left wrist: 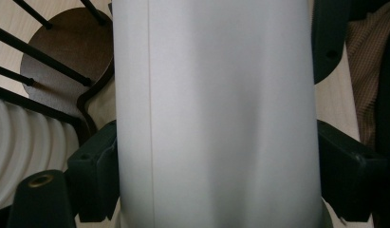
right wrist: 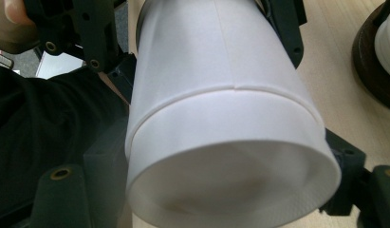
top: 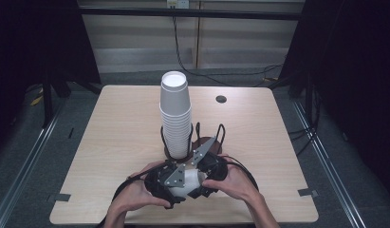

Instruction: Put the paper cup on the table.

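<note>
A white paper cup [top: 189, 182] lies on its side between the two grippers, low over the near edge of the table [top: 116, 142], just in front of the person. In the right gripper view the cup [right wrist: 226, 123] shows as two nested cups, the outer one's base turned toward the camera and an inner one reaching farther away. In the left gripper view the cup's smooth wall [left wrist: 216, 118] stands close before the lens with its seam running upright.

The left gripper [top: 160, 183] is held in the left hand [top: 135, 194], its jaws clamped on the cup's sides; both black pads press against the wall in its own view. The right gripper [top: 209, 173], carried by the right hand [top: 233, 183], has its jaws closed on the cup as well, one at each flank near the base. The two grippers sit pressed close together, knuckles turned inward, forearms rising from the bottom of the high view, with a grey plate [top: 190, 161] tilted over them.

Just beyond the hands stands a tall stack of white cups [top: 175, 114] in a black wire holder [top: 220, 133] on a dark round base [left wrist: 69, 52], upright at the middle of the table. A small dark hole [top: 221, 99] sits in the tabletop farther back, right of the stack.
</note>
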Action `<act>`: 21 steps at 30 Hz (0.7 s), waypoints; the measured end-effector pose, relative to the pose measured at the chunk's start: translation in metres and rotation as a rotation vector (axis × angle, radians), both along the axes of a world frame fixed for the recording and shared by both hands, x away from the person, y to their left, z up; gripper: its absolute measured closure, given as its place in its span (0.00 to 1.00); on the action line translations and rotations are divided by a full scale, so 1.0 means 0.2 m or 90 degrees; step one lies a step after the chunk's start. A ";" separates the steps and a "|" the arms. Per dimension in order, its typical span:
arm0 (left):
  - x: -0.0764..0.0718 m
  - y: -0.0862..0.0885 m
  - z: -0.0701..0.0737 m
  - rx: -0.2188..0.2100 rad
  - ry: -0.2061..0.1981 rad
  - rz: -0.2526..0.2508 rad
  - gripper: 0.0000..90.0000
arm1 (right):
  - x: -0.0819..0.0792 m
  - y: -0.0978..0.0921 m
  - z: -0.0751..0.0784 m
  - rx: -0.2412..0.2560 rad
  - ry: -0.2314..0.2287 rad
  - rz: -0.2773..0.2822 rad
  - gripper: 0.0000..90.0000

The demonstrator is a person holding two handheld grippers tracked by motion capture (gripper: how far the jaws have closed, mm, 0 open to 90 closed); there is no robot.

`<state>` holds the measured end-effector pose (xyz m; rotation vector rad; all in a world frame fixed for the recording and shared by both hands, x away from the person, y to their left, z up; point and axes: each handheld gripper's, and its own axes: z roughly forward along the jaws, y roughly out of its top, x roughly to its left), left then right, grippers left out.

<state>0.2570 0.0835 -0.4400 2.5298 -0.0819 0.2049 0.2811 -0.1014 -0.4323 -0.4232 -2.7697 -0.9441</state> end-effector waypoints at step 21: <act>0.00 0.04 -0.01 -0.060 0.012 -0.025 0.16 | -0.01 -0.01 0.01 0.007 0.005 0.013 0.26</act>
